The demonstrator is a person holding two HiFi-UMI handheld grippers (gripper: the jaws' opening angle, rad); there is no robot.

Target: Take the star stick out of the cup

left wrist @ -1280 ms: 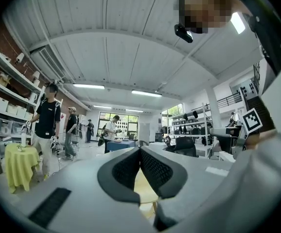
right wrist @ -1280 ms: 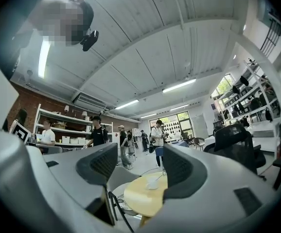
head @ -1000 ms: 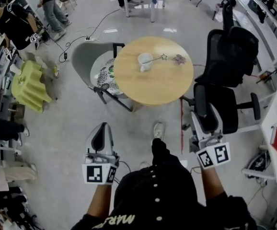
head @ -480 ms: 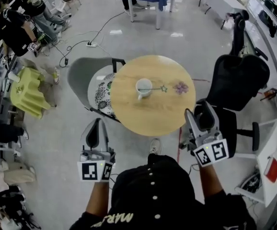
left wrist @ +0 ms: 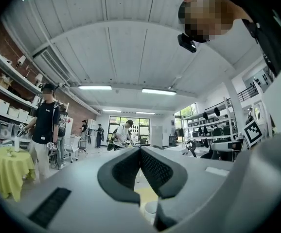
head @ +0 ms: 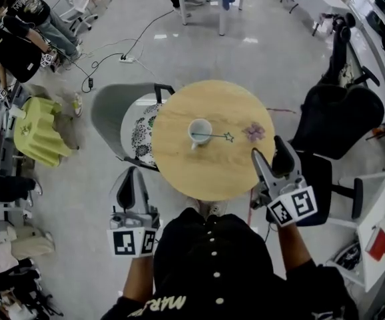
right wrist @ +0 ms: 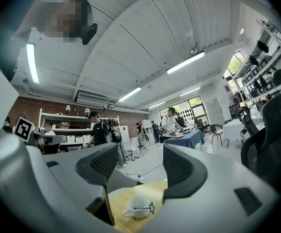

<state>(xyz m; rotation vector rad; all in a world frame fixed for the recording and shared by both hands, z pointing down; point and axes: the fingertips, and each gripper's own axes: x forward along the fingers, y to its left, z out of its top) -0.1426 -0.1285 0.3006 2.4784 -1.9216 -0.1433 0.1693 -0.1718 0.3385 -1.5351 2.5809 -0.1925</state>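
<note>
A white cup stands near the middle of a round wooden table. The star stick leans out of it, its star end pointing right over the tabletop. The right gripper view shows the cup and the star below its jaws. My right gripper is open at the table's right front edge, short of the cup. My left gripper is shut, held off the table's left front edge. The left gripper view shows only a sliver of table and cup under the closed jaws.
A purple flower-shaped thing lies on the table right of the star. A grey chair with a patterned cushion stands at the table's left, black office chairs at the right. People stand far left near a yellow-draped stand.
The table has come closer and lower in the head view. My right gripper moved forward to the table's right front edge; the left gripper came up toward its left edge. Cup and stick unmoved.
</note>
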